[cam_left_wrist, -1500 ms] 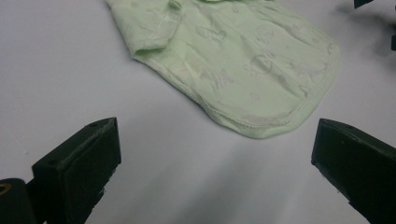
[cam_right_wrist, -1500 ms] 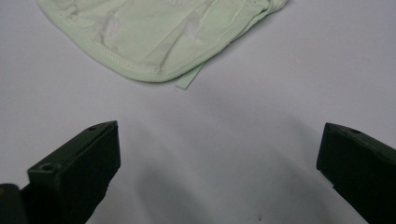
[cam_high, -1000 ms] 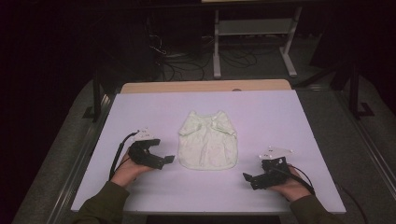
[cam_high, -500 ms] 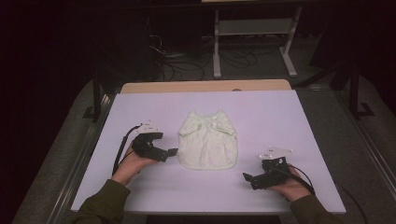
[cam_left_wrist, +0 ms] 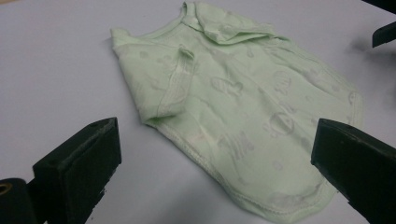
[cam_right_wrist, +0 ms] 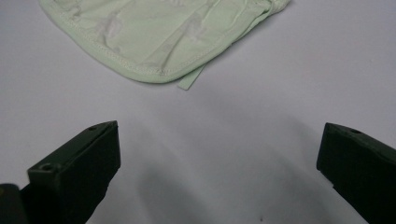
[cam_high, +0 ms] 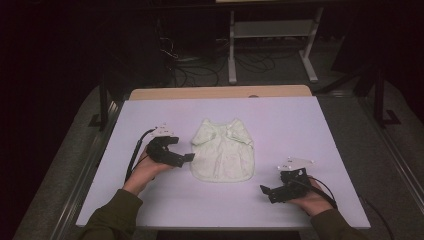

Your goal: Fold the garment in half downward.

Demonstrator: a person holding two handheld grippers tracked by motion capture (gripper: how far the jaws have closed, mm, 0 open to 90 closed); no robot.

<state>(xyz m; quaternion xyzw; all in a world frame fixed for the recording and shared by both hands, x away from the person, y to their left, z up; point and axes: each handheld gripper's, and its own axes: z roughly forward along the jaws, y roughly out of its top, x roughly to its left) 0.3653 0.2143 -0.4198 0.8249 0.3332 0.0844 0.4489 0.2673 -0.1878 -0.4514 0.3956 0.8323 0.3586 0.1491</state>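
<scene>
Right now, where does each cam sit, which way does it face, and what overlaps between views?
High view: above the person's side, facing forward and down on the white table; both forearms, left gripper and right gripper show.
Left gripper view: on the left gripper, facing the pale green baby shirt between its wide-apart jaws.
Right gripper view: on the right gripper, facing bare table and the shirt's hem beyond its wide-apart jaws.
Shared: the shirt appears in all three.

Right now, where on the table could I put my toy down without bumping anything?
The far strip of the white table beyond the little green shirt is bare, and so is the right side past it. It is crowded beside the shirt, where the left tool sits close, and near the right tool.
</scene>
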